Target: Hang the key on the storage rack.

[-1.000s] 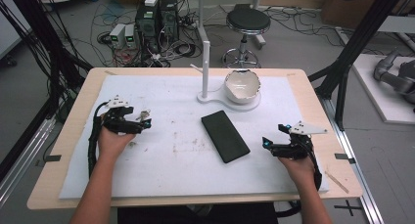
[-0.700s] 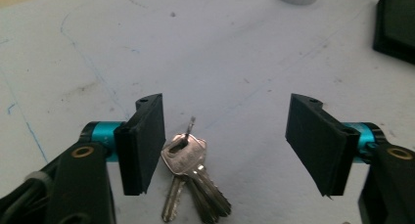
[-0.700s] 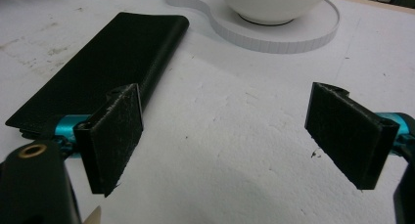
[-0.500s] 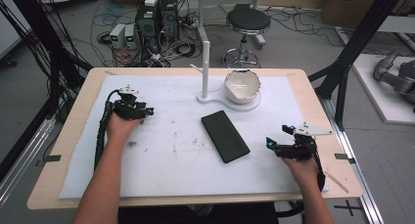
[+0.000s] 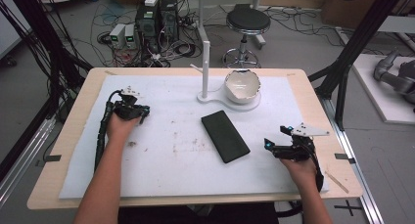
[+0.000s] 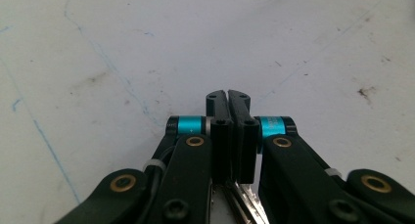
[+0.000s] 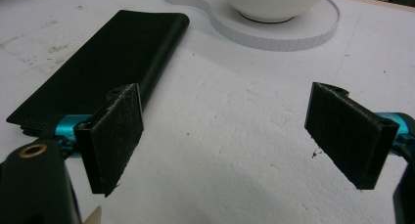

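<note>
Since a second ago the left gripper (image 5: 143, 111) has slid up and inward across the white mat (image 5: 166, 160), and its jaws have just been closing; they now meet face to face with nothing between them, as the left gripper view shows (image 6: 228, 98). It sits at about nine o'clock on the desk (image 5: 73, 136), over bare, faintly stained mat. The right gripper (image 5: 268, 145) has kept its place at about four o'clock; in its own view (image 7: 222, 131) the jaws stand wide apart and hold nothing.

Nearest to it is a flat black case (image 5: 225, 136), lying near the centre of the mat, its long axis running from eleven to five o'clock, just to the left of the right gripper and not touching it. At twelve o'clock from the case stands a chipped white bowl (image 5: 242, 85) on a white stand base (image 5: 215, 98) with an upright post (image 5: 205, 62).
</note>
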Demonstrator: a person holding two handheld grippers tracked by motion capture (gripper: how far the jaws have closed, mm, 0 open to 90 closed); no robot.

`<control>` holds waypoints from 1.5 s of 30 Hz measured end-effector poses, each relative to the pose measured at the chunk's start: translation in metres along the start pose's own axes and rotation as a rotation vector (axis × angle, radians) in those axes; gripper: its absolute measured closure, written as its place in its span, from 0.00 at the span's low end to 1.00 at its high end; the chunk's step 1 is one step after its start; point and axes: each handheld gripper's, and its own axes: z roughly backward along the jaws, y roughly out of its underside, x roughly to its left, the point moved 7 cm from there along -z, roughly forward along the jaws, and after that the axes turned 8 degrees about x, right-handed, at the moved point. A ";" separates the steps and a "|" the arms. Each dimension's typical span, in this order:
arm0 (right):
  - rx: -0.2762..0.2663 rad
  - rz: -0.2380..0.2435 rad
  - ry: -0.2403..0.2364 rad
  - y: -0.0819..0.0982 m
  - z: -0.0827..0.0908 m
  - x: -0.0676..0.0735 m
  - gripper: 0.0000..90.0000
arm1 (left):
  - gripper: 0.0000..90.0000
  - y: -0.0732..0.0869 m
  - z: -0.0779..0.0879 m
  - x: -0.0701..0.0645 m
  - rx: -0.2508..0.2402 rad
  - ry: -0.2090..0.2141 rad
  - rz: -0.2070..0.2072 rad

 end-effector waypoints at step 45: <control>0.003 0.005 -0.031 0.000 -0.006 0.007 0.17 | 0.99 -0.180 0.103 -0.136 -0.274 0.193 -0.251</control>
